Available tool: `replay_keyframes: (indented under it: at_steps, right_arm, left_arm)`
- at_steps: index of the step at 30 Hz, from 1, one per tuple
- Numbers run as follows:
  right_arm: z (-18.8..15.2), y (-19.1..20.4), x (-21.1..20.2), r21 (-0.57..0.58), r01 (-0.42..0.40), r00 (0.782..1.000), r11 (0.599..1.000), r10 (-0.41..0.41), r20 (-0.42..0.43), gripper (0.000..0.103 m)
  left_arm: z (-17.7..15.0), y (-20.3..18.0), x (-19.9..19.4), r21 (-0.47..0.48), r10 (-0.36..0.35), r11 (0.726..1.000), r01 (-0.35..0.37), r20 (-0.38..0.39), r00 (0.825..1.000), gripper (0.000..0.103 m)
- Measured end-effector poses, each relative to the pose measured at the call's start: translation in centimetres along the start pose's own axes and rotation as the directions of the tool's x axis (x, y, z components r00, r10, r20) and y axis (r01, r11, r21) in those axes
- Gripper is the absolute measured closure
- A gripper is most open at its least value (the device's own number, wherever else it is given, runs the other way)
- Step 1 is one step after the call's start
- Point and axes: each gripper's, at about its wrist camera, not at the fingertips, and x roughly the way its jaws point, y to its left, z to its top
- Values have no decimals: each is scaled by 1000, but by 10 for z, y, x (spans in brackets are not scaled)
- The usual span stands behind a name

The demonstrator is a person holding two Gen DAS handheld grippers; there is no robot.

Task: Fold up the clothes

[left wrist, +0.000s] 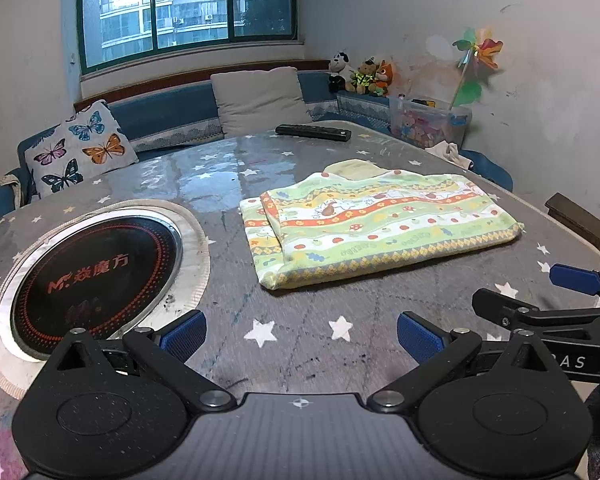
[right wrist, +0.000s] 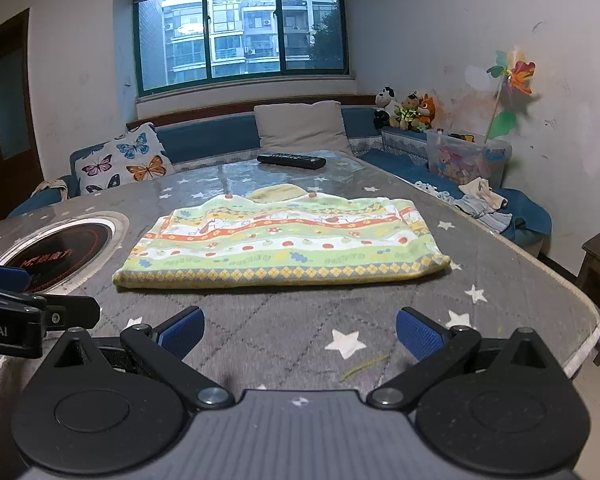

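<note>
A green, yellow and orange patterned garment (left wrist: 376,224) lies folded flat in a rough rectangle on the grey star-print table (left wrist: 300,320); a pale yellow part pokes out at its far edge. It fills the middle of the right wrist view as the garment (right wrist: 284,240). My left gripper (left wrist: 300,336) hovers open over bare table short of the garment's near-left corner, nothing between its blue pads (left wrist: 182,334). My right gripper (right wrist: 298,334) is open too, empty, just short of the garment's near edge. Each gripper shows at the edge of the other's view.
A round black induction hob (left wrist: 96,276) is set into the table at the left. A black remote (left wrist: 312,132) lies at the table's far side. Behind are a blue bench with cushions (left wrist: 80,148), plush toys, a plastic toy box (left wrist: 428,124) and loose clothes (right wrist: 482,198). The table edge curves away on the right (right wrist: 580,320).
</note>
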Motion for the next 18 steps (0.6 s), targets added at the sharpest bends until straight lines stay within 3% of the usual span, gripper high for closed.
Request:
replay_keyframes:
  at_steps: [18]
  right_arm:
    - [-8, 1, -10, 19, 5, 1000, 1000, -5, 3, 0]
  left_arm:
    - [-15, 0, -10, -25, -4, 1000, 4, 7, 1000, 0]
